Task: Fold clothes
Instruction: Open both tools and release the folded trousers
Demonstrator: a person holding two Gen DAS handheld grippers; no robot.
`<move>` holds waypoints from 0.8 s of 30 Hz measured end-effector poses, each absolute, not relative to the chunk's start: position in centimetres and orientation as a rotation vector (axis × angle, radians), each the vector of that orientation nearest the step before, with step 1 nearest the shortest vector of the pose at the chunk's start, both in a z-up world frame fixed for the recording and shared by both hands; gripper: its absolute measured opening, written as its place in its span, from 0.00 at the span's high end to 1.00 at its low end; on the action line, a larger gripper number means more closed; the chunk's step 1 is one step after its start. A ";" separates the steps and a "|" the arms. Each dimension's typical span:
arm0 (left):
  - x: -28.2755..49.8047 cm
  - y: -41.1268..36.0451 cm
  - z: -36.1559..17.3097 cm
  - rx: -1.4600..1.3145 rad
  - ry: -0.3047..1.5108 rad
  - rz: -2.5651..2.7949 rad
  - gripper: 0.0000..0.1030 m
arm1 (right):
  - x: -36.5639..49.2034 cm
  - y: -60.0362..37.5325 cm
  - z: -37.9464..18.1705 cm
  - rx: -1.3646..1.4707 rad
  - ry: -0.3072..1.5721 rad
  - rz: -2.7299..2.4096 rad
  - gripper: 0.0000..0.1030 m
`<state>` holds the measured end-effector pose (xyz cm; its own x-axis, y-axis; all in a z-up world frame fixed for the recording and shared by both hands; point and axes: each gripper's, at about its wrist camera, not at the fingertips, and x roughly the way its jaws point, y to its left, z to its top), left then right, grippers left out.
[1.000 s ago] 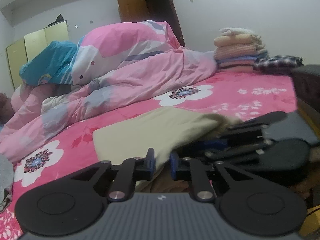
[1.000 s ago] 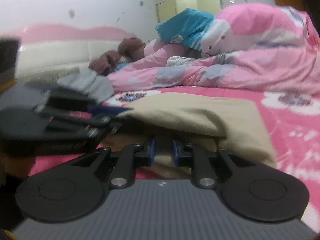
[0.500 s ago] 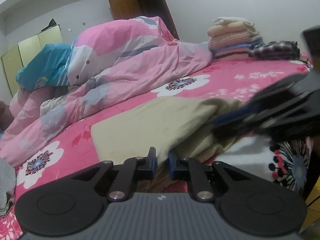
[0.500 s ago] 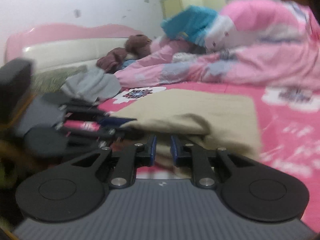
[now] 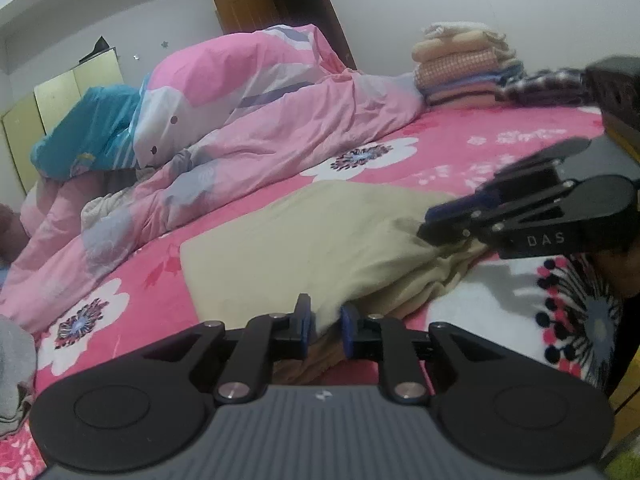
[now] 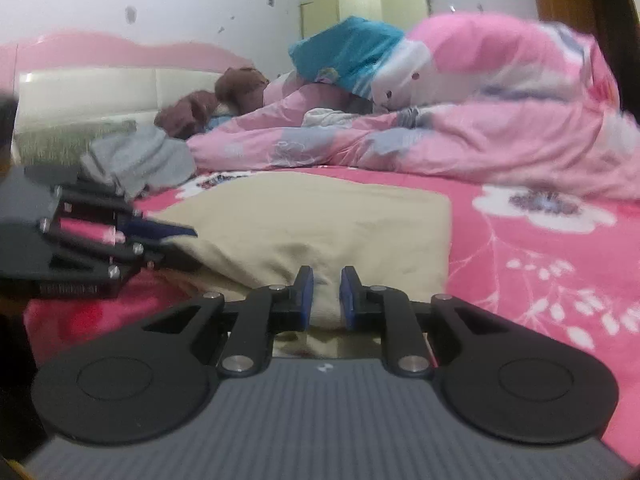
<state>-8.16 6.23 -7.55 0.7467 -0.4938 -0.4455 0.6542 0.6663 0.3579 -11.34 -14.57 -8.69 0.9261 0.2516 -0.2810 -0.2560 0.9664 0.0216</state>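
**Beige garment at near edge of bed, both grippers on its fold**

Folded beige cloth garment (image 5: 304, 240) lies flat on the pink flower-printed bedsheet (image 5: 500, 148), its bunched fold at the near edge of the bed.

Left gripper (image 5: 324, 330): jaws opening, a narrow gap; beige fabric sits between the blue pads, though contact looks loose and the view is too low to be sure.

Right gripper (image 6: 325, 298): jaws nearly closed, pinching the fold of the same garment between its blue pads.

Rumpled pink patterned quilt (image 5: 260, 112) heaped along the far edge. Stack of folded clothes (image 5: 464, 64) at the far right corner. Crumpled grey garment (image 6: 140, 160) near the headboard side.
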 end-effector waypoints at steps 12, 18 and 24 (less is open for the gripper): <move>-8.0 7.1 -3.7 0.217 0.366 -0.637 0.53 | -11.8 -14.9 -9.6 -0.004 0.242 0.267 0.86; -7.1 4.1 -7.2 0.333 0.400 -0.577 0.52 | -12.0 -14.6 -9.6 -0.026 0.240 0.260 0.86; -7.2 4.4 -7.5 0.305 0.399 -0.562 0.51 | -12.5 -14.8 -7.3 -0.018 0.218 0.268 0.85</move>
<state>-7.16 4.40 -7.46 0.7735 -0.4526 -0.4437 0.5686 0.8048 0.1703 -12.50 -14.79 -7.30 0.9409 0.2605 -0.2165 -0.2644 0.9643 0.0111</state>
